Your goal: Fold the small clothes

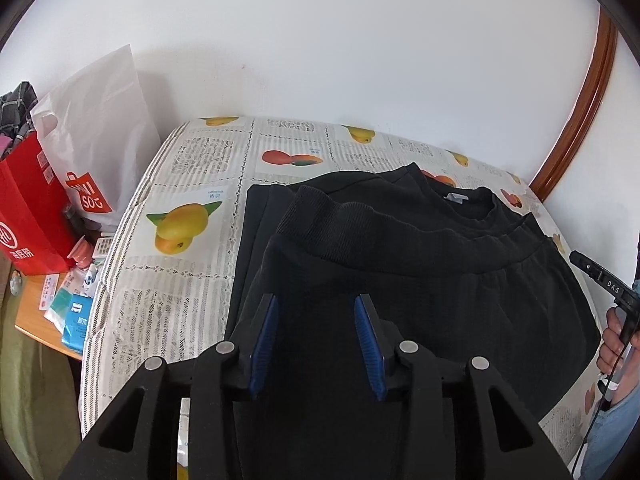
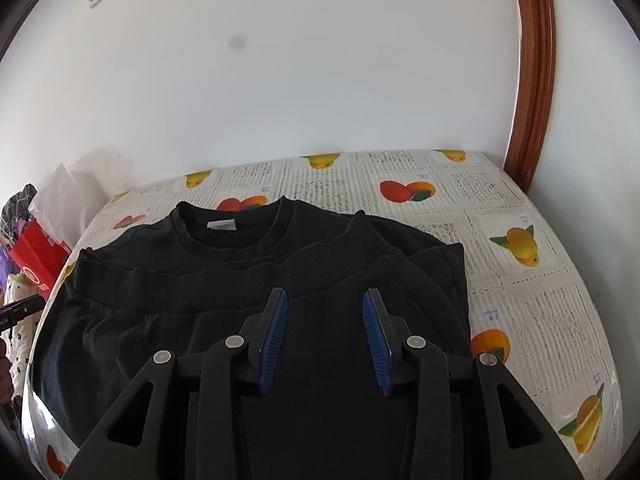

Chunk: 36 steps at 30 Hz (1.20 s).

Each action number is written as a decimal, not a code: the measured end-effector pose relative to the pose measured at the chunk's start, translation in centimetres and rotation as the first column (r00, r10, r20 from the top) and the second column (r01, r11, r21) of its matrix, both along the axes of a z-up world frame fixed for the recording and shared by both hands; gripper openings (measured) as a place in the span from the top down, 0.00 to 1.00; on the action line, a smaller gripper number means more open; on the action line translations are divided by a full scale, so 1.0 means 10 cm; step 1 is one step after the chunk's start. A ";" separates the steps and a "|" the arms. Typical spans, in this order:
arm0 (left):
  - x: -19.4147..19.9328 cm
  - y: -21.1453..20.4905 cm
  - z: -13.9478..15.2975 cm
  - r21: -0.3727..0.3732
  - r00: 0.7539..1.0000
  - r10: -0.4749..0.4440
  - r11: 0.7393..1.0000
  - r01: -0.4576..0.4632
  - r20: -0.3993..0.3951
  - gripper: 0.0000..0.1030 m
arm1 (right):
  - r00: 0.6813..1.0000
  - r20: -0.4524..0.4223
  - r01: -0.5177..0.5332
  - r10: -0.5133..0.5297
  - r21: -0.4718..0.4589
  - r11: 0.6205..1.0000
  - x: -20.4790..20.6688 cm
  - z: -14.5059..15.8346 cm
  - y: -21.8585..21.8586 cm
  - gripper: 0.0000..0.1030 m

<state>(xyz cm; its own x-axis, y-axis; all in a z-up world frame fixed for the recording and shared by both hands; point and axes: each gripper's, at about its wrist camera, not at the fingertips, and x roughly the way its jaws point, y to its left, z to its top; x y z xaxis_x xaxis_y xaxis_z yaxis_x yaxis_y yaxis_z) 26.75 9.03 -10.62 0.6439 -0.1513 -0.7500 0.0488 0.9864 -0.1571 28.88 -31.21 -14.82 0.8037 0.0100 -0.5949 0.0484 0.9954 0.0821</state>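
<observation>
While my two claws hang over the table, both are open with nothing between the blue pads. My left claw (image 1: 316,344) and my right claw (image 2: 325,340) each point down at the black sweater (image 2: 224,280).

The sweater lies flat on the fruit tablecloth (image 2: 520,280). Its bottom band (image 1: 360,228) has been folded up toward twelve o'clock, so it sits just below the neck hole (image 2: 232,232) with the little white tag (image 2: 221,225). In my right view the sweater fills the middle, and the cloth's edge shows at three o'clock. In my left view the sweater's side edge sits at nine o'clock from my claw — past it are the bare cloth, then a red bag (image 1: 28,208) and a white bag (image 1: 100,140) off the table.

I think the fold is laid and the next step is another fold. To do it well, I should come down at the two side edges, pinch only the top layers, and lift both sides at the same time — not one first. I should keep the band straight so it does not slide. The cloth is soft and floppy, so a slow pull will keep it neat.
</observation>
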 end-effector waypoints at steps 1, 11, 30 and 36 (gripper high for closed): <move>-0.01 -0.01 0.00 0.008 1.000 0.000 1.000 0.000 0.005 0.59 | 1.000 -0.004 0.000 0.000 -0.001 1.000 0.00 -0.02 0.00 0.62; -0.08 -0.11 0.01 0.152 0.997 0.049 0.987 -0.057 0.058 0.54 | 1.000 -0.022 0.003 -0.003 0.010 1.000 -0.05 -0.04 0.00 0.59; -0.06 0.01 -0.10 0.106 0.995 0.100 0.989 -0.101 0.013 0.54 | 0.998 -0.053 0.017 -0.016 0.026 1.000 -0.13 -0.16 -0.11 0.58; 0.08 -0.04 -0.18 0.085 0.999 0.054 0.995 -0.053 -0.004 0.54 | 0.997 -0.072 -0.014 0.014 0.007 1.000 0.05 -0.19 -0.03 0.58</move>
<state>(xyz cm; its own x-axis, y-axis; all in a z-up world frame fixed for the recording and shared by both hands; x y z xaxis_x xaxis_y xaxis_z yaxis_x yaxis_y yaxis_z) 27.56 8.59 -12.42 0.6449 -0.0525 -0.7625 -0.0050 0.9973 -0.0730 29.36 -31.47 -16.75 0.7584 0.0252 -0.6513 0.0403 0.9955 0.0855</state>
